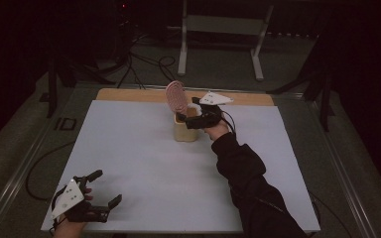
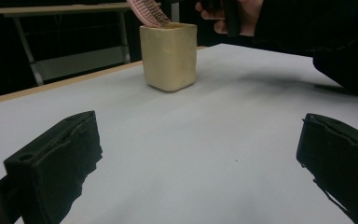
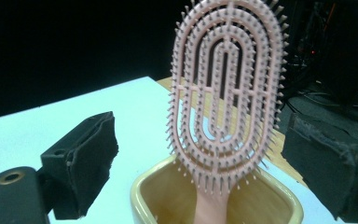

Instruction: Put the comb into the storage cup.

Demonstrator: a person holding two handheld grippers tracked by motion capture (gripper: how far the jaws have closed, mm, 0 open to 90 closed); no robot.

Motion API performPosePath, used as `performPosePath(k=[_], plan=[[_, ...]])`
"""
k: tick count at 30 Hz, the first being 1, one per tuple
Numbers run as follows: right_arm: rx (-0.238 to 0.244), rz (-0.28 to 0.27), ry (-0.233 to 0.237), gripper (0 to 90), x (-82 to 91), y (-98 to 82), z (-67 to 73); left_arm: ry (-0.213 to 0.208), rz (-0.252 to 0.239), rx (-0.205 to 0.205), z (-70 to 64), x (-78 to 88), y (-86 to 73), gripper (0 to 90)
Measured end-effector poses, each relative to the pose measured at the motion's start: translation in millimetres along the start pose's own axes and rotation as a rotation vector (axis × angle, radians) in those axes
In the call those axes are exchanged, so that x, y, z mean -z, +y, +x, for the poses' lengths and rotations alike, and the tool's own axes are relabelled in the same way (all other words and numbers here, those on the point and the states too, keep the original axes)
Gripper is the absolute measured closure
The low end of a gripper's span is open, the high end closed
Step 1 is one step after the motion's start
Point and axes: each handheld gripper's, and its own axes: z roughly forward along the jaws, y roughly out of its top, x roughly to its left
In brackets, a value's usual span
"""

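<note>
The pink brush has been stood handle-down in the yellow cup at the far side; the right gripper is seen wide open around it, holding nothing; the left gripper is kept open and empty, near left; little is left.

The room was dim, its edges lost in blackness. A grey floor lay beyond the white-topped table, crossed by black cables. A pale metal stand stood farther back.
</note>
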Motion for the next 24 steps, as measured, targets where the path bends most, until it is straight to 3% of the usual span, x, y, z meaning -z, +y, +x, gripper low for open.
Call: performPosePath(k=[24], plan=[[0.001,0.084,0.06,9.5,7.1,5.7,-1.1,0.002,0.003,-0.001,-0.2,-0.1,-0.2,0.0]])
